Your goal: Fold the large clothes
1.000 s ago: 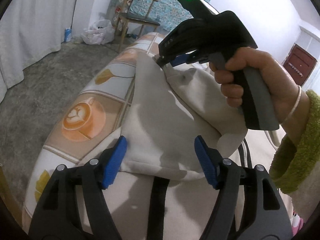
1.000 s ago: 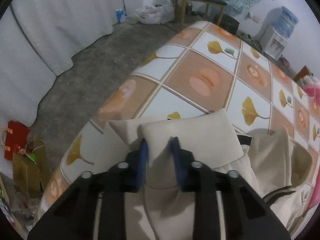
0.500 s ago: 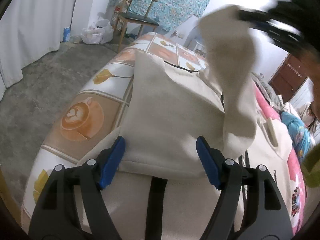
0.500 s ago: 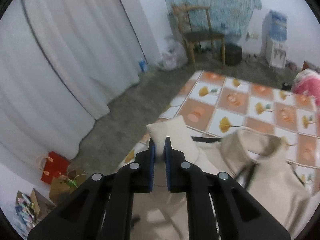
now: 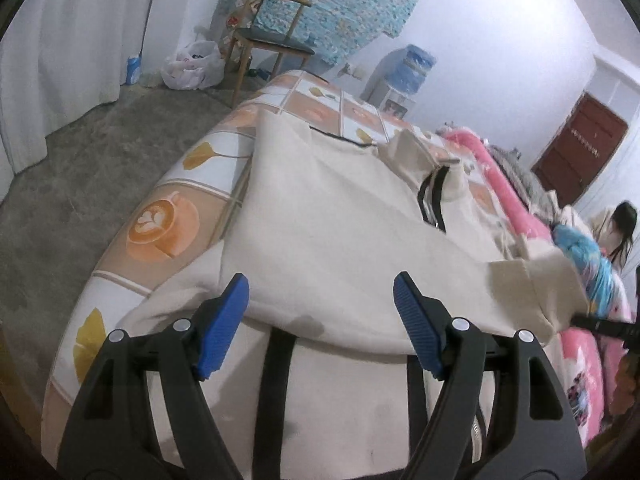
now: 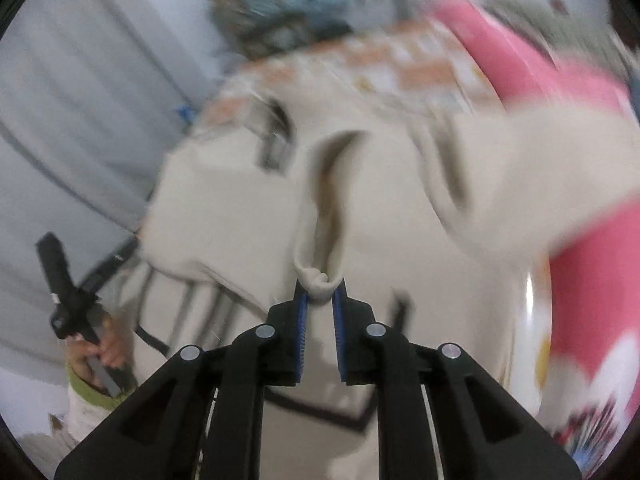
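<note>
A large cream garment with black stripes (image 5: 320,208) lies spread on a bed with a coffee-and-leaf patterned sheet (image 5: 160,228). My left gripper (image 5: 320,292) hovers open just above the garment's near folded edge, with nothing pinched. One sleeve stretches across the garment to the right, and its cuff (image 5: 532,288) ends at my right gripper (image 5: 580,320) at the frame's edge. In the blurred right wrist view, my right gripper (image 6: 320,300) has a bunch of cream sleeve fabric (image 6: 318,280) between its pads. Its jaws are opening.
The grey floor drops off left of the bed. A wooden chair (image 5: 272,36), a plastic bag (image 5: 192,68) and a water dispenser (image 5: 408,76) stand at the far wall. A pink blanket (image 5: 500,184) lies along the bed's right side. A person (image 5: 624,232) is at far right.
The right gripper lifted the sleeve from the far left corner and swung it across the garment to the right. The left gripper stayed open over the near edge.
</note>
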Available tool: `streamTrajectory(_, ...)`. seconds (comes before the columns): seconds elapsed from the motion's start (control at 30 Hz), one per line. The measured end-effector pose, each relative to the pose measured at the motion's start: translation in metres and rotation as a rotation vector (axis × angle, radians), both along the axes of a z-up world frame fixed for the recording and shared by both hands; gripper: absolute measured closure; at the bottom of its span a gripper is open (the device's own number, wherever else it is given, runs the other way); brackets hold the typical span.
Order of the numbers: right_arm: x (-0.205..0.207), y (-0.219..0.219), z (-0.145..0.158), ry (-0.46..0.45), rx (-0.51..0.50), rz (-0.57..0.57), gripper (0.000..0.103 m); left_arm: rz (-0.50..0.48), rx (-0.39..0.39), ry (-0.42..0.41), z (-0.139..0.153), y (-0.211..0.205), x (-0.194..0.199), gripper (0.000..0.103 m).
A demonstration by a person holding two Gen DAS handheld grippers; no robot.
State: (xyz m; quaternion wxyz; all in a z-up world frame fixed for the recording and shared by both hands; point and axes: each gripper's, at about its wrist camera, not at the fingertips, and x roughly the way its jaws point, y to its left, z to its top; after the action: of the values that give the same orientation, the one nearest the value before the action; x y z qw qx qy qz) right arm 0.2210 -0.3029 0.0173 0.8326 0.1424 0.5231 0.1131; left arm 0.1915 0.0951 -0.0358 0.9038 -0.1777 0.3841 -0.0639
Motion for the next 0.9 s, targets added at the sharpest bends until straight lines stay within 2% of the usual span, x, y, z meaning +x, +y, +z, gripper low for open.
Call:
streamTrajectory(0.13,-0.016,-0.028,-0.023,0.047,0.02,-0.089,0.083,-0.015,0.096,0.022,-0.003,-0.013,0.0,0.032)
streamTrajectory(0.2,-0.019,-0.038,-0.025,0.045,0.038,-0.109,0.074,-0.02,0.156,0.04,-0.006,-0.018,0.001,0.028)
streamTrajectory(0.37,-0.011,-0.044,-0.027,0.039,0.084,-0.098,0.06,-0.049,0.284,0.116,-0.025,-0.026,0.005,0.02)
streamTrajectory(0.57,0.026,-0.05,-0.048,0.11,0.187,-0.114,0.057,-0.051,0.291,0.118,-0.027,-0.023,0.004,0.008)
streamTrajectory(0.73,0.048,-0.057,-0.074,0.173,0.25,-0.163,0.057,-0.056,0.314,0.119,-0.029,-0.028,0.006,0.008)
streamTrajectory(0.9,0.053,-0.051,-0.075,0.161,0.26,-0.149,0.058,-0.054,0.317,0.115,-0.03,-0.03,0.005,0.008)
